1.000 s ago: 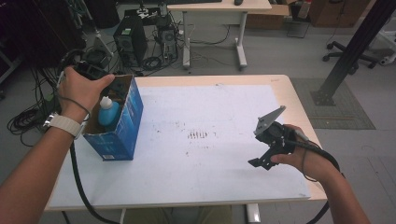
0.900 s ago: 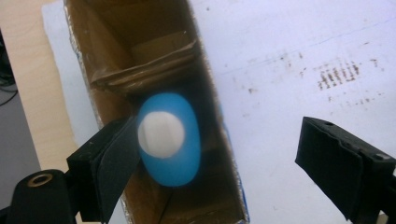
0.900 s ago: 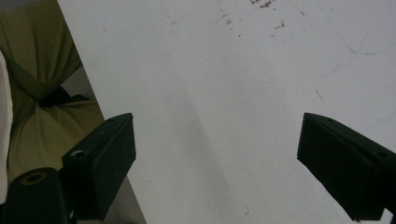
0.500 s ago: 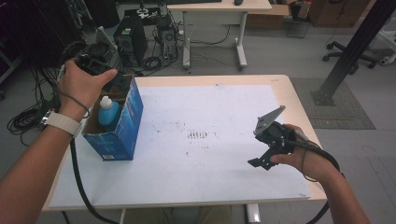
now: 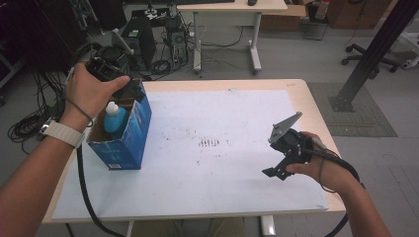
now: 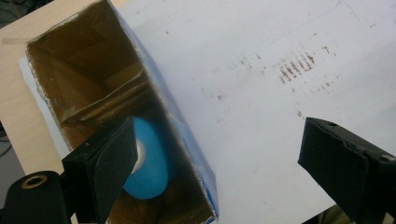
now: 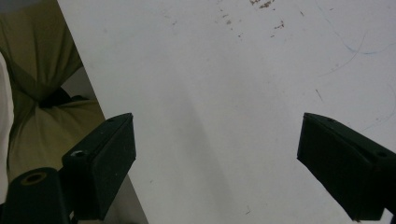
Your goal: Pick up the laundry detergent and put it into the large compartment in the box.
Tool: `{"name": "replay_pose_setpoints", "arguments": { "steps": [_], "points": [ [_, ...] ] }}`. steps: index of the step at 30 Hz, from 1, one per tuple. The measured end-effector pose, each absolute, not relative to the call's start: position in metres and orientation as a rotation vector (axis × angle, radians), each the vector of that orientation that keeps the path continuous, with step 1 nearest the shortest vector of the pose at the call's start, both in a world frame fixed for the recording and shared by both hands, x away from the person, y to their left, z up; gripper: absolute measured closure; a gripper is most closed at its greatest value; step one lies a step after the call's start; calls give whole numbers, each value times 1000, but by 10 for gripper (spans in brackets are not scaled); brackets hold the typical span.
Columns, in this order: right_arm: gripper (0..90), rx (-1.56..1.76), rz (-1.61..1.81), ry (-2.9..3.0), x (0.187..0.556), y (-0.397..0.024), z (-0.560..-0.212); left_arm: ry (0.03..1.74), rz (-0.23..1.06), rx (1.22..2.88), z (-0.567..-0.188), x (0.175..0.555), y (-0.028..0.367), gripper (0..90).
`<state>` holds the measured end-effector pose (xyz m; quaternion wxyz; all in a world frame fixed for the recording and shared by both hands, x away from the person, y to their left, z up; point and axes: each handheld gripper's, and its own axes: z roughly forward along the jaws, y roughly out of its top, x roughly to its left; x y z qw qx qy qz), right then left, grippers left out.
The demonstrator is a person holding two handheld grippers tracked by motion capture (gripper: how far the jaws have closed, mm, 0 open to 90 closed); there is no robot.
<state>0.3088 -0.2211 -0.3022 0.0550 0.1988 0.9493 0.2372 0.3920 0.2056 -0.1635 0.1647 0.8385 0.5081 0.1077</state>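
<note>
The left gripper (image 5: 129,89) is held up in the person's left hand (image 5: 91,91), pointing down, its jaws wide apart (they have just been opening) with nothing between them. The right gripper (image 5: 276,170) sits low in the right hand (image 5: 321,168), jaws spread and empty.

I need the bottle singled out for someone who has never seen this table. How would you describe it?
Start at the white sheet covering the table, then go to its left edge, where an open blue cardboard box stands. The bottle stands upright inside it, below the left gripper: light blue with a white cap, the one thing in the box.
</note>
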Motion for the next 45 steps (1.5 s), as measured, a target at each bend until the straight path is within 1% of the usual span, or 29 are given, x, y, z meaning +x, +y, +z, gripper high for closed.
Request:
{"name": "replay_pose_setpoints", "arguments": {
  "steps": [20,23,26,34,45],
  "points": [
    [114,603,720,2881,309,-218,-300,1207,314,2512,-170,374,179,104],
    [115,599,722,2880,309,-218,-300,1169,295,2527,-173,370,174,103],
    [115,600,719,2882,310,-218,-300,1144,315,2556,-178,366,168,103],
    [115,590,718,2885,310,-214,-300,1058,294,2588,-188,354,155,103],
    [115,583,721,2877,310,-212,-297,910,287,2623,-194,341,149,104]
  ]
}}
